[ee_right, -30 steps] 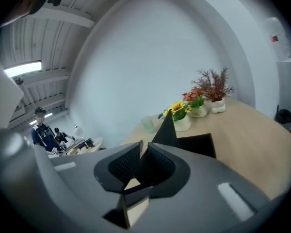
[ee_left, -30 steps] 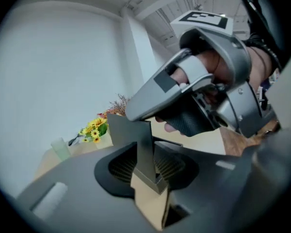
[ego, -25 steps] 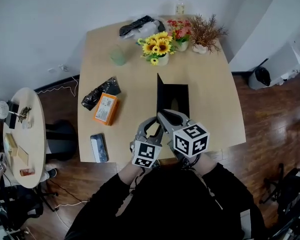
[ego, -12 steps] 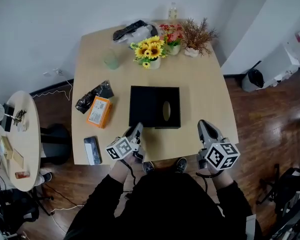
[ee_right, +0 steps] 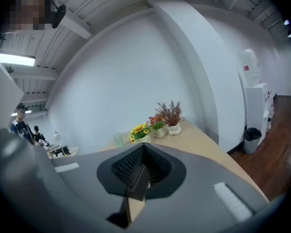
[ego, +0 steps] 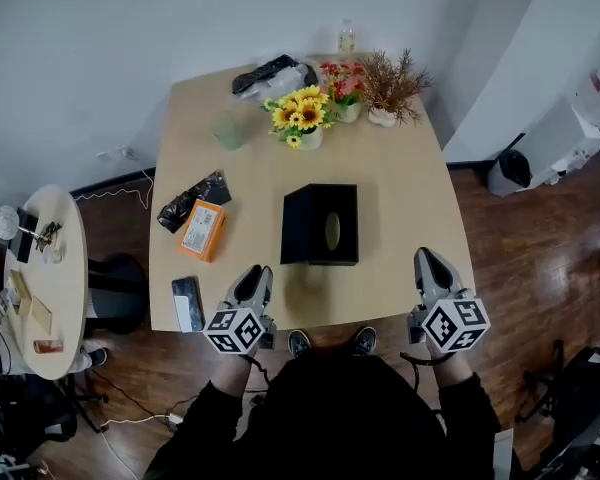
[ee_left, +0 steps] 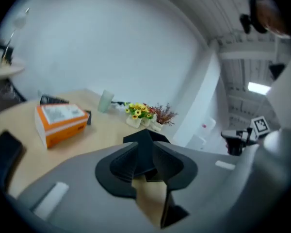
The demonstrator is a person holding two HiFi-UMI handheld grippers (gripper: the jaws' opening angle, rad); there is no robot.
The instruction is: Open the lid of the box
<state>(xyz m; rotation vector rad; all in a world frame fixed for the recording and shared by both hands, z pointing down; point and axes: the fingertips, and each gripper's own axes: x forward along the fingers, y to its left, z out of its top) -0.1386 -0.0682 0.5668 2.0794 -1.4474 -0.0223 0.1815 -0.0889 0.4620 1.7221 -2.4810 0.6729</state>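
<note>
Black box [ego: 320, 225], oval slot on top; flat on table [ego: 400, 188] centre.

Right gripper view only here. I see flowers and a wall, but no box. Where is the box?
Observer: The box sits in the middle of the table, ahead and left of the right gripper.
Operator: Is the left gripper on it?
Observer: No. The left gripper is at the table's near edge, apart from the box, fingers together on nothing.
Operator: Anything beside the box?
Observer: An orange pack lies to its left, apart from it.
</note>
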